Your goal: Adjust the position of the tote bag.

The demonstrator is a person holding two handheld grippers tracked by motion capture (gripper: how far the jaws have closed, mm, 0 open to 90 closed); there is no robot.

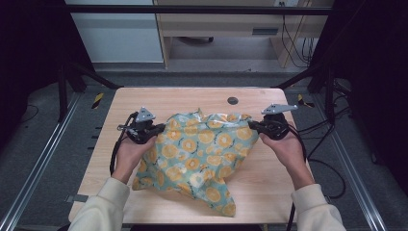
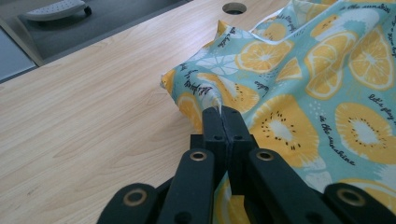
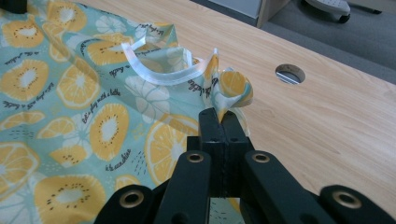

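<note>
Cloth [image 1: 197, 154] soft, crumpled (citrus print), pinched by both claws.

Cloth [image 1: 197, 154] btwn both tongs: thin woven fabric, matt, soft, creased, printed w/ citrus slices on teal. Tape [image 3: 159, 70] just past the right tongs [image 3: 223, 116]: clear plastic strip, glossy, stitched to the cloth hem. Left tongs [image 2: 222, 114] & right tongs: black plastic, matt, w/ brass-look rivets; grey metal plates on top, dull sheen. Worktop [image 1: 144, 101] under the tongs: pale wood-grain laminate, smooth, slight satin shine. Sleeves [image 1: 103, 204] behind the tongs: cream knit, matt, soft.
</note>
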